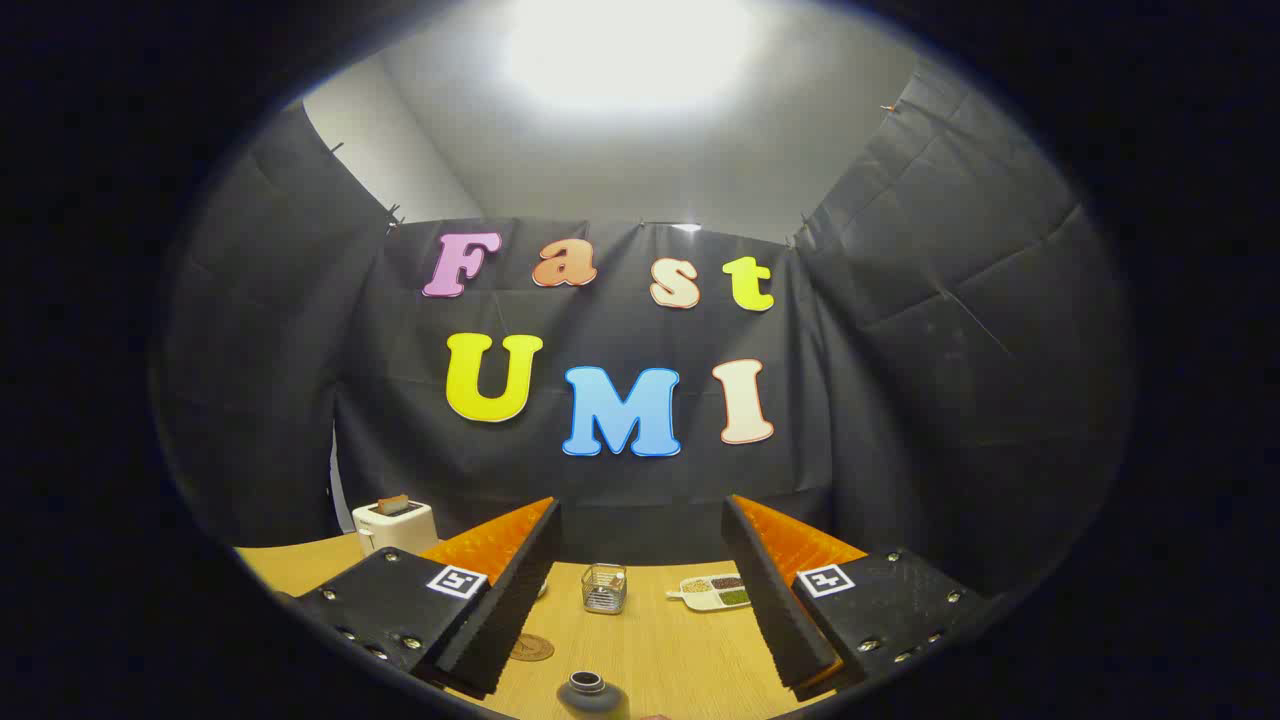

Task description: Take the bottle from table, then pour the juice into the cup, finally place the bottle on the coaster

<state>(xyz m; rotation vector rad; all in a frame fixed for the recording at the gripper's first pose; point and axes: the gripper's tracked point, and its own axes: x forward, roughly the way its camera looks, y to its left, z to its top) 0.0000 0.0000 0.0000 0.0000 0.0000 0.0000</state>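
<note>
toaster (395, 522) far left on table (680, 650) | divided snack tray (715, 592) far right

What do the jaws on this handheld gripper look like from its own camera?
The gripper has two black wedge-shaped jaws with ribbed black inner pads and orange ribbed outer faces. Each sits on a black textured block with silver screws and a square black-and-white marker. They stand open.

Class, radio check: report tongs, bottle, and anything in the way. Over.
Tongs open, holding nothing. Bottle upright on table, low between the fingers, not gripped. Cup beyond, coaster by left finger. Path clear.
</note>
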